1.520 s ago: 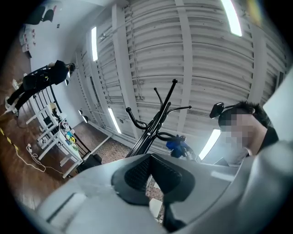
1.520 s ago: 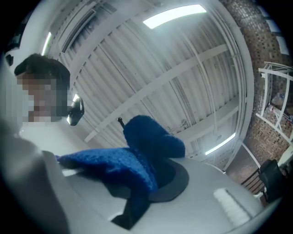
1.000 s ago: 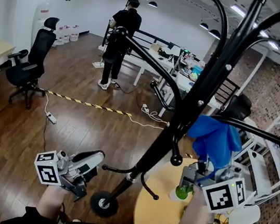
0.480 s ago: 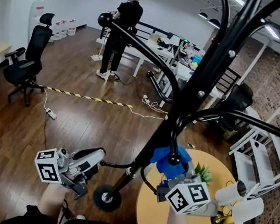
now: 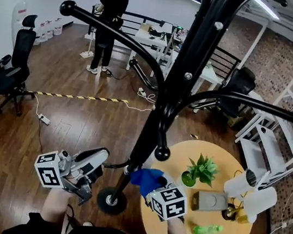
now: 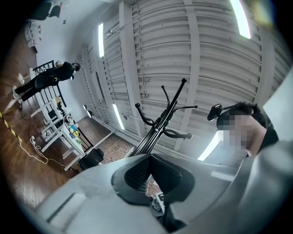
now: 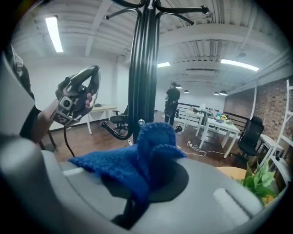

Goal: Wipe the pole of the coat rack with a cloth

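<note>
The black coat rack pole (image 5: pixel 150 125) rises from its round base (image 5: pixel 110 200) on the wooden floor. My right gripper (image 5: pixel 152 185) is shut on a blue knitted cloth (image 5: pixel 145 177), low beside the pole's right side. In the right gripper view the cloth (image 7: pixel 137 164) bunches out of the shut right gripper (image 7: pixel 147 179) just in front of the pole (image 7: pixel 143 68); contact cannot be told. My left gripper (image 5: pixel 94 161) hangs left of the pole, shut and holding nothing. The left gripper view shows the left gripper (image 6: pixel 150 177) closed, with the rack (image 6: pixel 158 125) far off.
A round wooden table (image 5: pixel 237 169) stands right of the base with a small plant (image 5: pixel 200 169), a grey device (image 5: pixel 209 201) and a green bottle (image 5: pixel 206 228). Curved hook arms (image 5: pixel 121 33) jut out overhead. A person (image 5: pixel 109 20) stands far back; an office chair (image 5: pixel 11 73) is at left.
My right gripper has carried the blue cloth down along the pole, from up at the right to low near the base. The left gripper has barely moved.
</note>
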`<state>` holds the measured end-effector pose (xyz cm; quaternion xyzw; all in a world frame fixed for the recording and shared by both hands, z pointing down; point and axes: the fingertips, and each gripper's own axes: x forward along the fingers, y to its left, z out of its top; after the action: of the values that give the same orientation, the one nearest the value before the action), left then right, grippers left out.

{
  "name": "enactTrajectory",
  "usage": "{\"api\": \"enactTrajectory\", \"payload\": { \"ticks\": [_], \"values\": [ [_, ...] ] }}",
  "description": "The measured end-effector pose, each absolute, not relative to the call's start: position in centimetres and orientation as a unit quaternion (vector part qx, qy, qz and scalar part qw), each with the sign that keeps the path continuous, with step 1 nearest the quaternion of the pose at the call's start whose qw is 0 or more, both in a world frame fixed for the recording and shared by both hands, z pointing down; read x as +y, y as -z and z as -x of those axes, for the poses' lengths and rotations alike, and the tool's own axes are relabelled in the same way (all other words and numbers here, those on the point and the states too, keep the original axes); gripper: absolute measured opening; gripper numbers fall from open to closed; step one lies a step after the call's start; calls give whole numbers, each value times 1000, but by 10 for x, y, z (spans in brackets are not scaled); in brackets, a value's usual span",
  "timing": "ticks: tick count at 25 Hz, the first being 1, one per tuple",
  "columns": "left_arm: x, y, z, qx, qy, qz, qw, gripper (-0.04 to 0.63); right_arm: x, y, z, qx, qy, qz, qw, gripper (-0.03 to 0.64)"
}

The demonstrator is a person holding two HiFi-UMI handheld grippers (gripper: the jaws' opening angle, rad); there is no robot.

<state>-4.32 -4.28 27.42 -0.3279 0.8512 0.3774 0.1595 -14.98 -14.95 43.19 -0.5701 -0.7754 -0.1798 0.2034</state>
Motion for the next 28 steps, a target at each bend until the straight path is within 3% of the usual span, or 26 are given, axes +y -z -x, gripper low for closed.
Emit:
{"api": "enactTrajectory", "payload": {
  "ticks": [8, 17, 23, 28],
  "values": [
    [-53, -275, 58, 845, -379, 346, 151, 3, -191, -414, 143, -782, 150, 569, 207, 21],
    [-50, -276, 47, 855, -371, 329, 153, 3, -150, -428, 151, -781, 122, 585, 180, 21],
    [-36, -273, 33, 866, -364, 304, 160, 3, -138, -383, 147, -785, 59, 605, 123, 21],
    [-29, -275, 28, 869, -361, 293, 168, 3, -128, -267, 132, -762, -28, 647, -2, 21]
  ]
}}
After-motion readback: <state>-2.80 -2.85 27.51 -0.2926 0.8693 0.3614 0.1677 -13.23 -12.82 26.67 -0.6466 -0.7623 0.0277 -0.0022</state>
